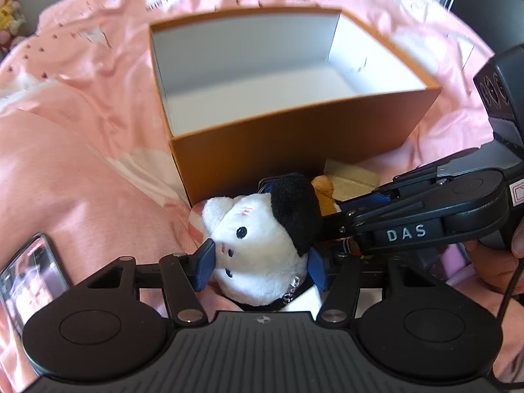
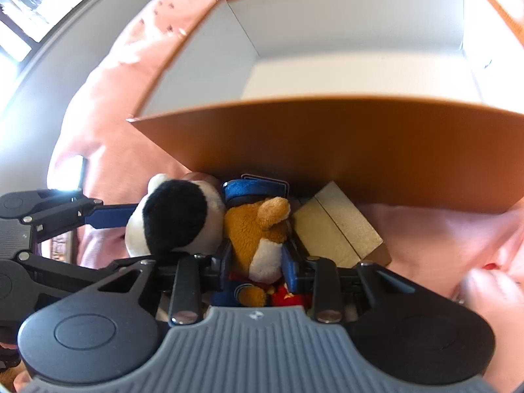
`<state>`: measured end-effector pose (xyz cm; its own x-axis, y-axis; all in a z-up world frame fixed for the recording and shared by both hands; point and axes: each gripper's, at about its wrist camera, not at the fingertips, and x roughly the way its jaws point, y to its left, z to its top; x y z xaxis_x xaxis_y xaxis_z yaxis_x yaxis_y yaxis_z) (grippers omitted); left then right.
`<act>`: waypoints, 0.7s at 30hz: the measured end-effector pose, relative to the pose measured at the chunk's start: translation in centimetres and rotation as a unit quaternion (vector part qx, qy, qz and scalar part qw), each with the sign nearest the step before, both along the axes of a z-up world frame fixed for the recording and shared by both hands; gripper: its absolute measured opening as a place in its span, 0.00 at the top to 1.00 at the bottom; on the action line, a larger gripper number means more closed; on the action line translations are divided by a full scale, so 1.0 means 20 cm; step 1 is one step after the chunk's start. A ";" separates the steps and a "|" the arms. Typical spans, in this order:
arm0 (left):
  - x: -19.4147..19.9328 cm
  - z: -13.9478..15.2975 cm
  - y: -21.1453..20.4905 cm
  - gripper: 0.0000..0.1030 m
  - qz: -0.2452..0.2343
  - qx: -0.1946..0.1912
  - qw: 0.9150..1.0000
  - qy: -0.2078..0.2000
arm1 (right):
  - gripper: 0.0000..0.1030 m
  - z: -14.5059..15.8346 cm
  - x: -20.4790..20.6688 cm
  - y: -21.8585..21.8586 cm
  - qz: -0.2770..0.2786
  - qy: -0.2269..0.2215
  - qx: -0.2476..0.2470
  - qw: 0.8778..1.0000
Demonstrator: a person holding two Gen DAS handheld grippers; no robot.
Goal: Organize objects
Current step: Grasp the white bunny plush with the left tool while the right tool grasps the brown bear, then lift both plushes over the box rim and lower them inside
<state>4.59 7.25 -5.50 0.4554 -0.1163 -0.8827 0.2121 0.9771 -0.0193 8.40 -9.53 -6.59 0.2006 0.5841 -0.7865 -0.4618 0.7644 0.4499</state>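
While both grippers work in front of the orange box [image 1: 294,150], each has a plush toy between its fingers. The left gripper [image 1: 260,263] has its blue pads on either side of a white plush toy [image 1: 258,245] with a black patch on its head — the left pad presses the toy's cheek, the right pad is largely hidden behind its body, so the fingers appear to be pinching it. The right gripper [image 2: 260,258] has its fingers drawn close and clamped on the brown-and-white plush toy [image 2: 258,232], one pad on each flank. Both toys lie side by side, touching, on the pink bedding [image 1: 82,163] just before the near wall of the box. The box stands open with a white interior; nothing is visible inside it apart from a small mark on one wall. A small beige cardboard box [image 2: 337,229] lies to the right of the brown toy, against the foot of the orange wall. A phone [image 1: 29,278] with a lit screen lies on the bedding at the left edge of the left wrist view. Red and blue items sit beneath the right gripper — too obscured to identify. A hand [image 1: 504,262] grips the right gripper's handle.
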 end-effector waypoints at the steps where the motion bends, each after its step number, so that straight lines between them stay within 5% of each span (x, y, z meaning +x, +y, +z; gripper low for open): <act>1: -0.02 0.02 0.00 0.37 0.005 -0.002 1.000 -0.008 | 0.69 0.03 -0.01 -0.01 -0.002 -0.005 0.006 1.000; 12: -0.16 0.41 -0.04 0.39 -0.025 -0.009 0.991 -0.133 | 0.69 0.45 -0.06 -0.15 -0.008 -0.081 0.063 0.995; 21: 0.11 0.71 -0.06 0.39 -0.070 0.023 0.979 -0.189 | 0.69 0.69 0.21 -0.23 -0.029 -0.148 0.088 0.985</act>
<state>6.70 6.14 8.72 0.7327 -0.1653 -0.6602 0.3282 0.9356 0.1300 12.66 -14.08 7.23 0.4428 0.6866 -0.5766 -0.5513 0.7157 0.4289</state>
